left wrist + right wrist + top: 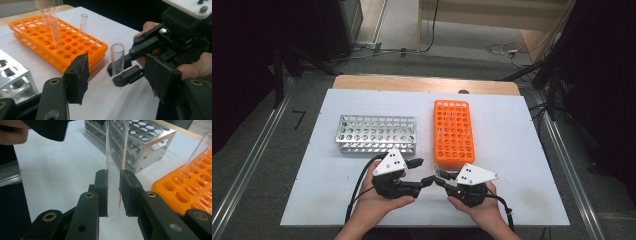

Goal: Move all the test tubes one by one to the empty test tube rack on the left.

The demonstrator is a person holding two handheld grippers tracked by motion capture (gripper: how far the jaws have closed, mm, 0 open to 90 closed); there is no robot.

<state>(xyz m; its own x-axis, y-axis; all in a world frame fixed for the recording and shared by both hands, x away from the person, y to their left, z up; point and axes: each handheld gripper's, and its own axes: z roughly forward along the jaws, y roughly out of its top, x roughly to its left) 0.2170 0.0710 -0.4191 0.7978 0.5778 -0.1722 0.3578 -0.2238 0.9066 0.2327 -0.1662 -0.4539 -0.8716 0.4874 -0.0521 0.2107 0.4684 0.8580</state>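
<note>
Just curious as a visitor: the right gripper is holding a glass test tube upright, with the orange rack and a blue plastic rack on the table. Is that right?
Nearly. The second rack is silvery metal, not blue plastic, as the right gripper view shows. The rest holds: the right gripper clamps the glass test tube upright, with the orange rack on the table.

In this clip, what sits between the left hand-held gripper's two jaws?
In the left gripper view, the glass test tube stands upright in the gap of the left hand-held gripper, untouched by its pads; the right hand-held gripper clamps it.
</note>
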